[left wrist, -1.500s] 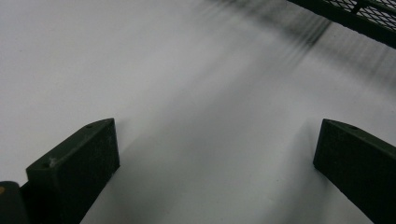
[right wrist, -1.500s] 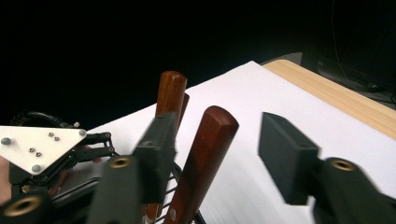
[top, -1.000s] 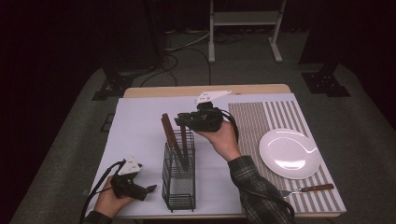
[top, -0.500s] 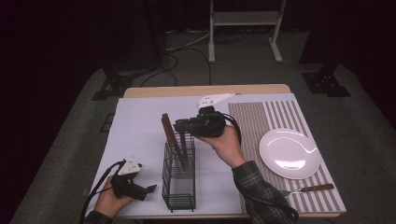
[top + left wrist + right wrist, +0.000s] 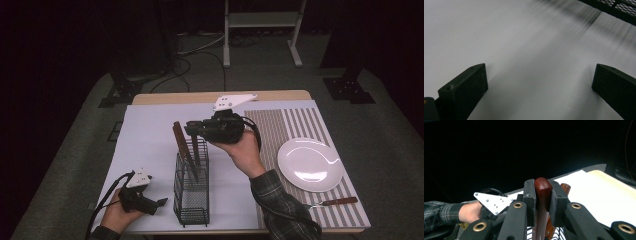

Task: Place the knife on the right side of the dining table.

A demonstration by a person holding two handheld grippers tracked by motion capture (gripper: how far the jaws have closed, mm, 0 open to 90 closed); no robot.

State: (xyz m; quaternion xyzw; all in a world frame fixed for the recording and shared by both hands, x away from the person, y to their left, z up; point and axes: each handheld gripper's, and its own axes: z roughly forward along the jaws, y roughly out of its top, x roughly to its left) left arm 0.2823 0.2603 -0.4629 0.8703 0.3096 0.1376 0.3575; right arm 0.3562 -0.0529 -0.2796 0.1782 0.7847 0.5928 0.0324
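Now we clamp our right gripper (image 5: 543, 195) on a red-brown wooden-handled utensil (image 5: 542, 188), lifting it from the black wire caddy (image 5: 191, 200); our left gripper (image 5: 541, 82) idles wide.

Rack (image 5: 191, 200) stands left of plate (image 5: 310, 164), fork (image 5: 334, 202) before plate.

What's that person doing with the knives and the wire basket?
A person holds a gripper in each hand. The right gripper has just closed on the brown handle of a knife that stands in the wire basket. Another knife stands beside it. The left gripper rests open on the white mat, holding nothing.
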